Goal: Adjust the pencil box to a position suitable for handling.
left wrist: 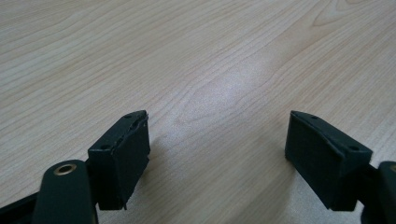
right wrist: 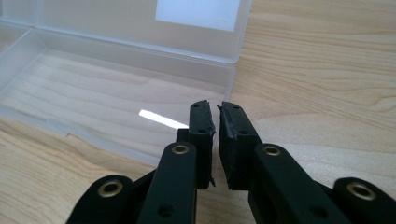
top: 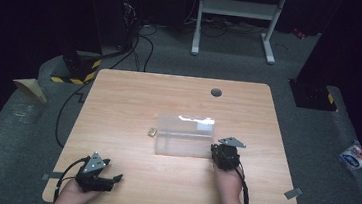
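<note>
The tool (right wrist: 216, 114), jaws nearly together, seemingly on the near wall of an open clear box (right wrist: 116, 88).

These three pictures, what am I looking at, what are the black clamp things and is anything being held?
A person sits at a wooden table, a two-jaw tool in each hand. The high view looks down from above; the other two come from cameras riding on the tools. The left hand-held gripper rests open above bare wood. The right hand-held gripper is shut, with nothing seen between its jaws, beside the corner of an open clear plastic box. A small tan object lies left of the box. Nothing is held.
</note>
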Demonstrator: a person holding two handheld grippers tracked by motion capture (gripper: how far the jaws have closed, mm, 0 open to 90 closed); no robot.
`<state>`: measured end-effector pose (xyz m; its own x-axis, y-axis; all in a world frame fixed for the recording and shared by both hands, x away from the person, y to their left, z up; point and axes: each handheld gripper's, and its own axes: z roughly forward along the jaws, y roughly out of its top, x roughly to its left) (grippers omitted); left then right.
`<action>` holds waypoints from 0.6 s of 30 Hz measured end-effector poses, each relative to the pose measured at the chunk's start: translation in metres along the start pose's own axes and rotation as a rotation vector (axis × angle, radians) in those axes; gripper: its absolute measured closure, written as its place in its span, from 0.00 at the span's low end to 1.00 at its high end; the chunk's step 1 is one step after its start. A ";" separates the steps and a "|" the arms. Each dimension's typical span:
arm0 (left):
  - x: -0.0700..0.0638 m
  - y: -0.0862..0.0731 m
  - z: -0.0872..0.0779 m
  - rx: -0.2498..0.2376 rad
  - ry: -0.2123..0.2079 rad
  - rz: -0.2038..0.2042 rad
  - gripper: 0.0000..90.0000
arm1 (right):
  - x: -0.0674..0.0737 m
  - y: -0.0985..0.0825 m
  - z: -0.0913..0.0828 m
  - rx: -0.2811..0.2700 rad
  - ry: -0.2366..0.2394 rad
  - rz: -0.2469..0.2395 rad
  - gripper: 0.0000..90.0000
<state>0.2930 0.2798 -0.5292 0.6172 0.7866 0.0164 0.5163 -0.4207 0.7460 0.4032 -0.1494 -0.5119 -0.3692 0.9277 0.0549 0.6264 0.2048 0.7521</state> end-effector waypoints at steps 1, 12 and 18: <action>0.000 0.000 0.000 0.000 0.000 0.000 0.25 | -0.001 0.001 -0.001 -0.005 -0.001 0.002 0.88; 0.000 0.000 0.000 0.000 0.007 0.002 0.25 | -0.022 0.002 -0.019 -0.068 -0.039 0.053 0.66; -0.001 0.000 0.000 -0.001 0.004 -0.007 0.25 | -0.045 -0.013 -0.031 -0.070 -0.071 0.074 0.63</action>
<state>0.2925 0.2793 -0.5293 0.6109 0.7916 0.0140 0.5200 -0.4145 0.7469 0.3905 -0.2030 -0.5037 -0.2730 0.9597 0.0671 0.5996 0.1152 0.7919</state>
